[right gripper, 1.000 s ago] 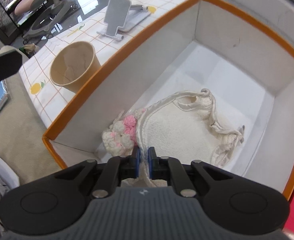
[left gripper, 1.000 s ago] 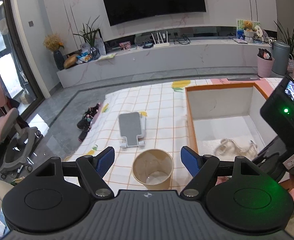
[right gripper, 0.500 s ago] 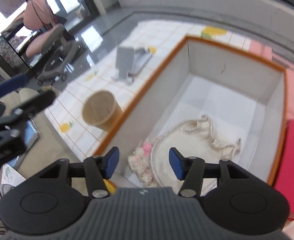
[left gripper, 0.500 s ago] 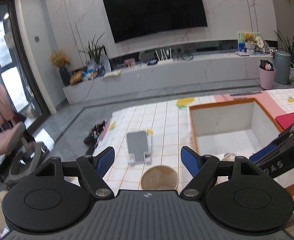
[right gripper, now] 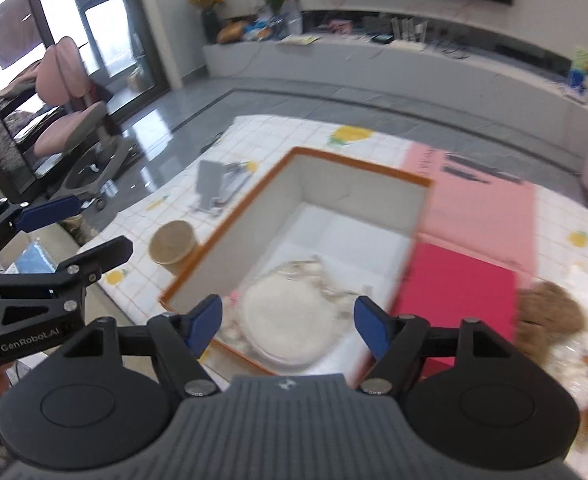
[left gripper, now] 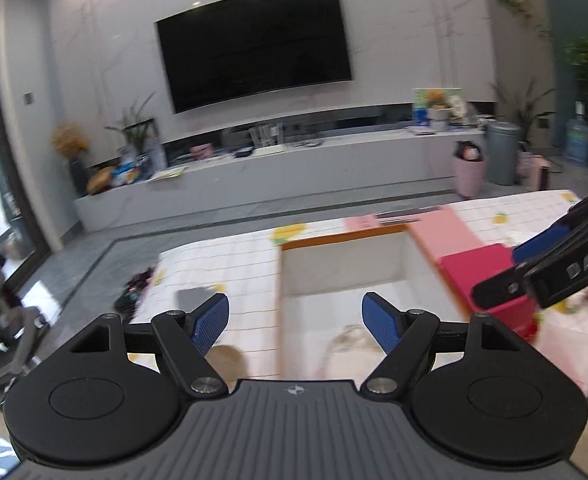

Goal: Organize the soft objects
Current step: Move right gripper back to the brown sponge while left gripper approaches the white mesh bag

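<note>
An orange-rimmed white box [right gripper: 356, 166] [left gripper: 342, 236] stands on the checked tablecloth. Inside it lie a cream knitted bag [right gripper: 285, 320] [left gripper: 352, 338] and a small pink-and-white plush [right gripper: 233, 300]. My right gripper [right gripper: 287, 320] hovers above the box, its jaws still opening with nothing between them. My left gripper [left gripper: 296, 322] is open and empty, held higher over the box's left edge; it shows at the left of the right wrist view [right gripper: 73, 224]. A brown plush toy [right gripper: 550, 312] lies on the table right of the box.
A paper cup [right gripper: 173, 240] and a grey phone stand [right gripper: 213, 184] sit left of the box. A red lid [right gripper: 458, 292] and a pink board [right gripper: 482, 200] lie to its right. A pink office chair [right gripper: 65, 100] stands on the floor beyond the table's left edge.
The right gripper let go of the cream bag, opened and rose out of the box. The left gripper lifted and tilted upward, so the cup slid under its body.
</note>
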Demonstrator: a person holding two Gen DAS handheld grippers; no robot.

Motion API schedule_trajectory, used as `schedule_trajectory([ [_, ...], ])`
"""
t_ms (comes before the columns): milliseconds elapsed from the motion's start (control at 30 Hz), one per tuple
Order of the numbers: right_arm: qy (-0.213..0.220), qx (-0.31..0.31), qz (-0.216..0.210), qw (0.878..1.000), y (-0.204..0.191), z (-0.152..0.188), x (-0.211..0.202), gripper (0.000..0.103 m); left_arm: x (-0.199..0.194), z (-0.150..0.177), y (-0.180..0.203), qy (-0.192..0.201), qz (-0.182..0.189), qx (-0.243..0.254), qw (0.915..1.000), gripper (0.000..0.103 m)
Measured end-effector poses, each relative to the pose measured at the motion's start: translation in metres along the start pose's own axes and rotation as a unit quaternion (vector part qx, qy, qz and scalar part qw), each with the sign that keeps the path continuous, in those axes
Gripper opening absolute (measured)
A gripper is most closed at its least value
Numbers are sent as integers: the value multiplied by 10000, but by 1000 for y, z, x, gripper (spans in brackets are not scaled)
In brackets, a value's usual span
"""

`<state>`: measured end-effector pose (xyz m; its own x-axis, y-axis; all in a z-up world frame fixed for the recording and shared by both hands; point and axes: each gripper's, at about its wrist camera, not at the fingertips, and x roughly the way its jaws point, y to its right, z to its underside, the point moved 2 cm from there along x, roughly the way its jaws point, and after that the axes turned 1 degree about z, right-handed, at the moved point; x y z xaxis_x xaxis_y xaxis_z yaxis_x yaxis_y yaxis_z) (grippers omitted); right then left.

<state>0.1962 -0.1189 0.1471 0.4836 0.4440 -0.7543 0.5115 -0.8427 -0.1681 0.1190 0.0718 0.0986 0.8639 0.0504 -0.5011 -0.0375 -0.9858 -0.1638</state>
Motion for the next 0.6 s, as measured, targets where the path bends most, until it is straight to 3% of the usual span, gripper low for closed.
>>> schedule_trajectory([
  [133, 184, 122, 479, 9986, 37, 24, -38, 73, -1, 0, 26, -65, 213, 79, 9997, 89],
  [400, 629, 538, 1724, 9815, 120, 85, -104, 90, 12, 9, 88, -560, 642, -117, 9963, 89],
  [600, 694, 1057, 2432, 9617, 182, 135, -114, 92, 30, 24, 145, -1320, 1225, -437, 9827, 90],
])
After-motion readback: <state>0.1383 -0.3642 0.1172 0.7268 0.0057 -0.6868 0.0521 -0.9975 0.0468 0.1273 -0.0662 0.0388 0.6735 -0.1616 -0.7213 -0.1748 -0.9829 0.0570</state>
